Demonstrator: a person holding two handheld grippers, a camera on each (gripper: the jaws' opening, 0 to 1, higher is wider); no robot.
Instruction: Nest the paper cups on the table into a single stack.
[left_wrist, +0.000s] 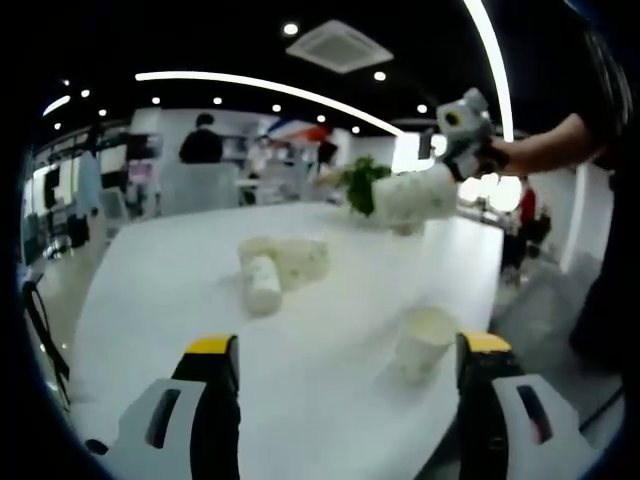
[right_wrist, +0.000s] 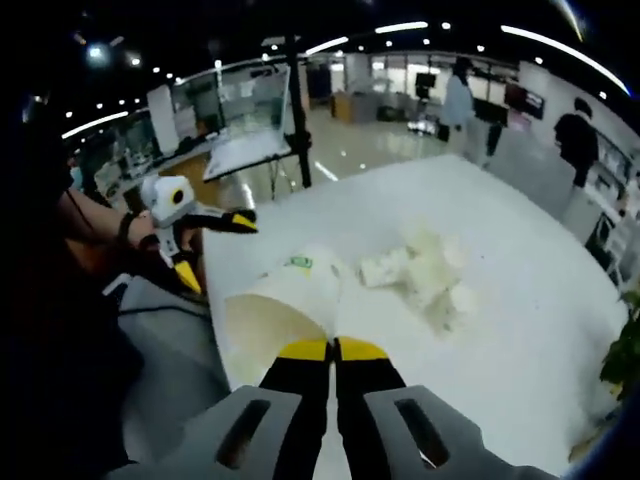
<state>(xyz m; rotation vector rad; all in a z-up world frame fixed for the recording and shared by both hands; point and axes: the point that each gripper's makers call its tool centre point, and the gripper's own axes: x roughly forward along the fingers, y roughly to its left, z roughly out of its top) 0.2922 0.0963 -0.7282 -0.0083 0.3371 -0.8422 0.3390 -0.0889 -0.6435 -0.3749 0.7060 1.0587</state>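
No readable text anywhere, small green mark on the side of the paper cup (right_wrist: 290, 300) held over the table (right_wrist: 520, 300), too blurred to make out, cups lying near the table's middle blank, no signs legible beyond the table

1 upright paper cup (left_wrist: 426, 340), 1 held paper cup (left_wrist: 415, 196), heap of toppled cups (left_wrist: 281, 266) count unclear, 2 grippers, 1 tabletop (left_wrist: 190, 290), 1 plant (left_wrist: 362, 184)

I see white paper cups (left_wrist: 283, 267) on a white table (left_wrist: 180, 300), and my yellow-tipped black grippers (right_wrist: 333, 350).
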